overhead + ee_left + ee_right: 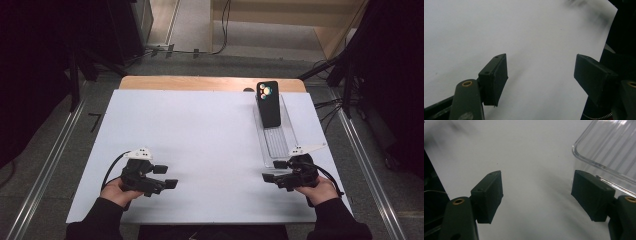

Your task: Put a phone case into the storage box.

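A black phone (268,103) with a round multi-lens camera patch lies in the far end of a long clear plastic tray (278,142) at the right of the white table (200,140). My right gripper (273,170) stands open at the tray's near end, jaws pointing left; the tray's clear corner (609,147) lies just beyond its right jaw. My left gripper (165,176) is open at the front left, jaws pointing right, over bare white surface. In the gripper views, the left gripper (540,80) and the right gripper (536,197) hold nothing between their jaws.
The white sheet covers a wooden table whose far edge (210,82) shows. Metal rails (45,165) run along both sides on the floor. Dark stands and cables (330,105) sit beyond the table's right and far sides.
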Motion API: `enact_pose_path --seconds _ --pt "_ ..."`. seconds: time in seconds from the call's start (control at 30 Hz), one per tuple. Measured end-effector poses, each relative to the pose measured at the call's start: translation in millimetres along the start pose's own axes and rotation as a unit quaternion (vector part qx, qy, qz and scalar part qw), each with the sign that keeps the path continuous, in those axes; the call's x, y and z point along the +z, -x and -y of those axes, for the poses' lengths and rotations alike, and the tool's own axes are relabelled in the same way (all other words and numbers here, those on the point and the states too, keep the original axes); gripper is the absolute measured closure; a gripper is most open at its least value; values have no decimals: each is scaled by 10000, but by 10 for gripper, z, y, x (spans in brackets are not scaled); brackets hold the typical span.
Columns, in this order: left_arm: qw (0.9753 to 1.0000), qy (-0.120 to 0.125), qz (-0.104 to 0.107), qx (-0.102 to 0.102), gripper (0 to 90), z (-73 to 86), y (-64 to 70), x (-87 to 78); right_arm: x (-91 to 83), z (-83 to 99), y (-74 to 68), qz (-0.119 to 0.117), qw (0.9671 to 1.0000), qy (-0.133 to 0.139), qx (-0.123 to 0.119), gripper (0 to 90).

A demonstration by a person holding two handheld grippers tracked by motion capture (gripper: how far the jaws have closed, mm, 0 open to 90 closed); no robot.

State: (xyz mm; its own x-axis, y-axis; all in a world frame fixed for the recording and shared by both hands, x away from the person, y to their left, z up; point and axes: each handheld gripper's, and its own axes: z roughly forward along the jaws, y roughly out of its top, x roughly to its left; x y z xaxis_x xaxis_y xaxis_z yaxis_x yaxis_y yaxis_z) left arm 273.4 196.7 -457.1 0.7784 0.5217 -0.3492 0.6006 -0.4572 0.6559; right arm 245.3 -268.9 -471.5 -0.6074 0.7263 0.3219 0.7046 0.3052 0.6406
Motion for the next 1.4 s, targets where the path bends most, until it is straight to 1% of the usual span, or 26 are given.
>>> enact_pose_path --seconds 0.1,0.17,0.23,0.5,0.7,1.4 --pt "10000 8 -8 7 260 5 -11 0 -13 24 18 33 10000 7 36 232" --pt "10000 56 -15 -33 259 12 -23 -1 -10 30 29 73 10000 -2 31 231" --pt "10000 58 -32 -56 259 14 -33 -2 -2 31 40 64 10000 -17 8 230" --pt "10000 33 1 -52 259 11 -35 5 31 30 60 81 9999 -112 41 230" --pt "10000 7 13 -19 259 11 -26 17 34 29 50 50 9999 -116 24 230" --pt "10000 4 43 -24 259 11 -20 20 42 31 43 26 9999 -136 2 231"
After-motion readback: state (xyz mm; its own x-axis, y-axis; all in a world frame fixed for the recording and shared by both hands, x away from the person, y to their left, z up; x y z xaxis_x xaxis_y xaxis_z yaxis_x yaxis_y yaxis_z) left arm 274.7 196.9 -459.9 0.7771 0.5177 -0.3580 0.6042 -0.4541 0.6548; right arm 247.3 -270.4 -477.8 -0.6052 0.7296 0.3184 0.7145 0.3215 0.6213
